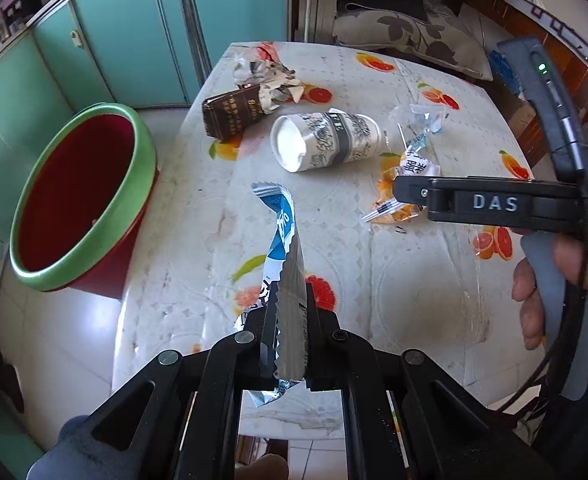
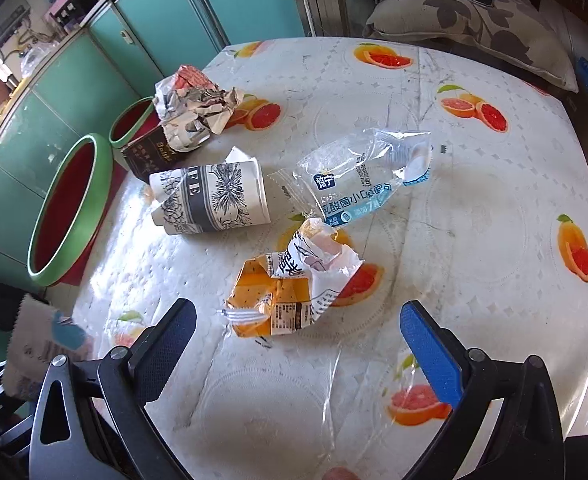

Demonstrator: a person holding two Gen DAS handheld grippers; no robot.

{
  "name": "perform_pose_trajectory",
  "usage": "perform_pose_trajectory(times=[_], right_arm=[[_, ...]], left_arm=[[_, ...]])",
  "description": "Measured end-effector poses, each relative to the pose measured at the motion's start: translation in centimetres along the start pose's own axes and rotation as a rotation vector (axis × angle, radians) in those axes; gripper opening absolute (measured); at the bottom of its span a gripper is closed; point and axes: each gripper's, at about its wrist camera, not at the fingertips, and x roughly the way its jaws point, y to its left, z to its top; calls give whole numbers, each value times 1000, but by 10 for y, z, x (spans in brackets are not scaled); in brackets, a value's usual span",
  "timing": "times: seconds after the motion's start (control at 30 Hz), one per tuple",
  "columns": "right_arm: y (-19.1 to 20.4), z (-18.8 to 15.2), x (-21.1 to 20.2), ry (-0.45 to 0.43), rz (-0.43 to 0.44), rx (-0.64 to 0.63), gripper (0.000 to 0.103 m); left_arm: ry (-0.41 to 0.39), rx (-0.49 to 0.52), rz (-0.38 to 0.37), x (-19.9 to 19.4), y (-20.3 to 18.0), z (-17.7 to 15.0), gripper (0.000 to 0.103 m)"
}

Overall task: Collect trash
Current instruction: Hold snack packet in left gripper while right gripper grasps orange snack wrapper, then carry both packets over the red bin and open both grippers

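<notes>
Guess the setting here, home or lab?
Most likely a home dining or kitchen corner. A table with a fruit-print plastic cover holds snack litter such as a paper cup, teal cabinets line the wall, and a floral cushion sits behind. A red and green bin stands beside the table.

blue-white wrapper (image 1: 284,240) pinched upright; paper cup (image 2: 210,198) on its side; orange wrapper (image 2: 290,292) crumpled beside it.

Glossy plastic tablecloth (image 2: 474,208), paper cup (image 2: 210,200)

black linkage, silver rivets | "DAS" marking (image 1: 495,203) | blue pad (image 2: 430,350)
</notes>
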Motion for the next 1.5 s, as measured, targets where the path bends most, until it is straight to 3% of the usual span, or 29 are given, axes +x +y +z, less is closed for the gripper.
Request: perform_pose_trajectory(times=[0.2,0.27,0.33,0.47,0.57,0.87,1.07,1.3,1.5], right_arm=[[8,7,23,27,-30,24,101],[11,8,26,27,-56,20,85],[16,9,27,13,-108,-4,51],[18,11,26,13,-105,-17,42],[25,11,17,-5,-111,-57,27],[46,20,-63,-122,-28,-143,26],[109,57,-99,-192,88,-262,26],[212,95,-86,-185,234,-422,26],[288,115,-43,-140,314,-509,26]], left_arm=[[-14,-34,3,-5,20,3,7],[-18,-43,3,-6,24,2,7],[-22,-50,2,-6,27,3,7],[-28,-53,-5,-7,29,3,7],[-39,-56,-10,-10,28,4,7],[-121,-87,-6,-31,43,28,7],[-194,-163,40,-52,92,53,7],[-231,-284,72,-67,175,60,7],[-221,-331,74,-61,226,49,7]])
